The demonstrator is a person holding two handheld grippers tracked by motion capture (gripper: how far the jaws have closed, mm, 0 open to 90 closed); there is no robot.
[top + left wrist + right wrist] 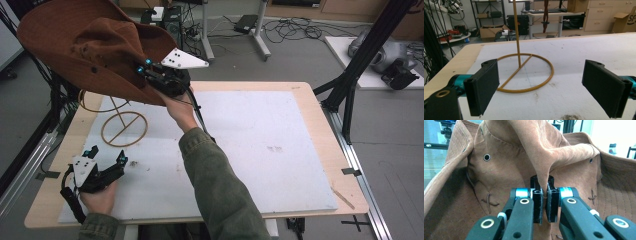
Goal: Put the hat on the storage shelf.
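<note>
Brown hat (95, 50) held aloft over the table's far-left corner, brim dipping toward the person, a fold of its fabric pinched between the clamped jaws of the right gripper (150, 75). Gold wire stand (124, 127) sits below and slightly nearer: ring base flat on the white mat (260, 145), thin stem upright. The hat likely goes on the stem, so it must travel down along that vertical axis. Left gripper (119, 161) rests low on the near-left mat, jaws wide, empty, facing the stand, nearer its base.
</note>
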